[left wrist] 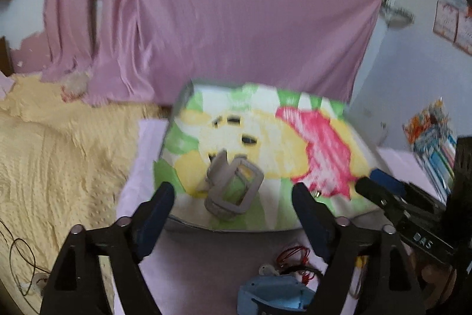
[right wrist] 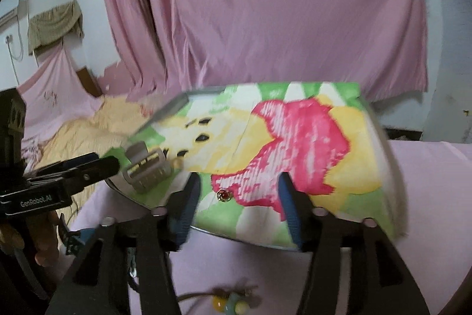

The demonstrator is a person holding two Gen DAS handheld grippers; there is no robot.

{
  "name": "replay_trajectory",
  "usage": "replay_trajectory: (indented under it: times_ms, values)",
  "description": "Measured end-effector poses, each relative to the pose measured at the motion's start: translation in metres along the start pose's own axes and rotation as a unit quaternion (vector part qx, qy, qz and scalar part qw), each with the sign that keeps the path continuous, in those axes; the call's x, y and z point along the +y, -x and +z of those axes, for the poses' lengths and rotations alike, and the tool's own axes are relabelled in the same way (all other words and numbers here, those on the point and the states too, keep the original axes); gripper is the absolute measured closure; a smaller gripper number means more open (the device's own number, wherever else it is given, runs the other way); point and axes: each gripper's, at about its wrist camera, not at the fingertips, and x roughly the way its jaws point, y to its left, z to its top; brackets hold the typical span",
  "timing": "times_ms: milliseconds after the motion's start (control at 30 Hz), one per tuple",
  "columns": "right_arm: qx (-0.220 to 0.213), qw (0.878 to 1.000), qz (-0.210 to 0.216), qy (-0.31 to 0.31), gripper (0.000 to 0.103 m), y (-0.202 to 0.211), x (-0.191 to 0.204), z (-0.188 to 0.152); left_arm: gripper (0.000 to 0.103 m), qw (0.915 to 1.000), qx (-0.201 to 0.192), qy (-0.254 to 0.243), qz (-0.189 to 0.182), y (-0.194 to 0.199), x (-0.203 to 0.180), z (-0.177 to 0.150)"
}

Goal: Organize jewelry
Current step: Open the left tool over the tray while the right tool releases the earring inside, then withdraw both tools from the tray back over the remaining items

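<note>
Pink curtain (right wrist: 265,19) hangs as backdrop; pale walls. Bed under a pink sheet (right wrist: 427,182), with a nubby yellow blanket (left wrist: 44,152) rumpled to the left. On the sheet, a flat board (right wrist: 295,143) covered in printed cloth, green, yellow and pink. Grey plastic claw clip (left wrist: 233,188) rests on the board; small red-stone earring (right wrist: 223,194) near its front edge. Left tool (left wrist: 233,208) open, empty. Right tool (right wrist: 239,205) open, empty.

Left gripper (left wrist: 233,197): fingers wide apart, holding nothing.
Right gripper (right wrist: 237,197): fingers wide apart, holding nothing.
Both: side by side, pointing forward.
</note>
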Motion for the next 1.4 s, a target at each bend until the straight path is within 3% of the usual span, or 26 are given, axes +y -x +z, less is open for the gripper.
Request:
replay_trajectory:
  times_ms: [100, 167, 200, 433, 533, 1033, 1400]
  values:
    - [-0.032, 0.999, -0.007, -0.004, 0.048, 0.021, -0.003, -0.005, 0.008, 0.9989, -0.047, -0.007, 0.004, 0.019, -0.007, -0.007]
    - [-0.056, 0.998, -0.008, -0.007, 0.039, 0.036, -0.005, -0.010, 0.005, 0.9970, -0.076, -0.011, 0.004, 0.031, -0.013, -0.013]
    - [-0.065, 0.998, -0.009, -0.009, 0.033, 0.043, -0.006, -0.012, 0.004, 0.9960, -0.088, -0.013, 0.002, 0.036, -0.016, -0.017]
    - [-0.126, 0.992, -0.017, -0.008, 0.018, 0.093, -0.010, -0.033, 0.001, 0.9903, -0.138, -0.014, 0.005, 0.064, -0.030, -0.042]
    - [-0.142, 0.990, -0.023, -0.001, 0.017, 0.108, -0.009, -0.043, 0.001, 0.9884, -0.151, -0.013, 0.012, 0.073, -0.033, -0.053]
    - [-0.188, 0.980, -0.051, 0.025, 0.016, 0.149, -0.016, -0.086, 0.000, 0.9843, -0.173, -0.015, 0.031, 0.094, -0.038, -0.104]
    - [-0.152, 0.986, -0.059, 0.031, 0.016, 0.144, -0.020, -0.102, 0.001, 0.9902, -0.134, -0.023, 0.034, 0.086, -0.036, -0.116]
